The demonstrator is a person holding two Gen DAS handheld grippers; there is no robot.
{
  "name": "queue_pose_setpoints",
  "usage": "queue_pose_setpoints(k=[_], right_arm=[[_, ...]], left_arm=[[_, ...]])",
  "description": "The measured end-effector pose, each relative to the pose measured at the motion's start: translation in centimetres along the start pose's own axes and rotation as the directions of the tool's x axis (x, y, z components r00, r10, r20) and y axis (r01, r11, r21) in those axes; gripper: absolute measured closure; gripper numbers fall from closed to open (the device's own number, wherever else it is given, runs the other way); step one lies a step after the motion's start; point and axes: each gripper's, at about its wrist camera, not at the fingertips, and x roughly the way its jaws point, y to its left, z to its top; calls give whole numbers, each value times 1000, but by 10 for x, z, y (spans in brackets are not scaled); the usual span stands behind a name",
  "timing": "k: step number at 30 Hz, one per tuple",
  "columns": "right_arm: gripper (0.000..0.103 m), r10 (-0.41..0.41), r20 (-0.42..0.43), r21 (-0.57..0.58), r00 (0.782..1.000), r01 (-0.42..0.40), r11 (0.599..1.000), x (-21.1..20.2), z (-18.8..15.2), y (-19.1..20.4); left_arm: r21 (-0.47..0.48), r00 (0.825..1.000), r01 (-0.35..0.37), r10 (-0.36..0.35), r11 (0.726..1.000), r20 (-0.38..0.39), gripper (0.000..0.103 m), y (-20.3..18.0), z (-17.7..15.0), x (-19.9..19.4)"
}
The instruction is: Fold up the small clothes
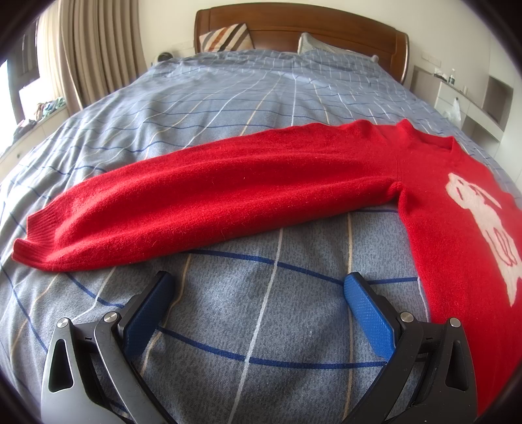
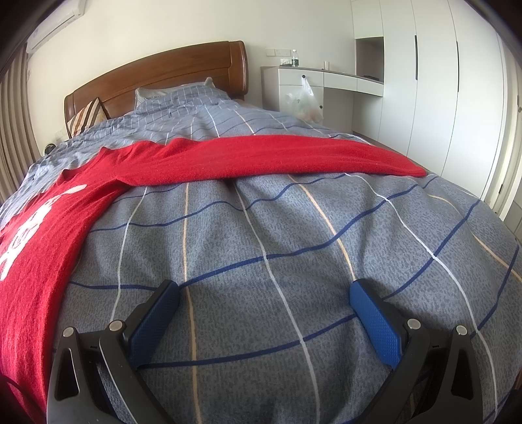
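Note:
A small red knit sweater [image 1: 424,182] with a white figure on its chest lies flat on the bed, sleeves spread out. In the left wrist view one sleeve [image 1: 202,199] runs left, its ribbed cuff [image 1: 36,241] at the far left. My left gripper [image 1: 259,287] is open and empty, just short of that sleeve, over bare cover. In the right wrist view the sweater body [image 2: 49,234] is at the left and the other sleeve [image 2: 277,156] runs right. My right gripper [image 2: 264,296] is open and empty, well short of that sleeve.
The bed has a blue-grey checked cover [image 1: 248,98], pillows [image 1: 225,37] and a wooden headboard [image 1: 293,19]. Curtains [image 1: 98,49] hang on the left. A white dresser [image 2: 313,81] with a plastic bag [image 2: 305,101] and wardrobes [image 2: 440,81] stand to the right.

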Motion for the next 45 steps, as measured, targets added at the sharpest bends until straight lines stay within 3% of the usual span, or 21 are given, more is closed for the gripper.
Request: queue_pose_setpoints(k=[38,45], right_arm=[[0,52,30,4,998,-52,999,-3,0,-3],[0,100,-14,5,995,-100,995,-7,10,-6]], left_arm=[[4,1000,-7,7,1000,2,0,-1,0,1],[-31,998,-13,11,999,-61,0,-2,6,4]])
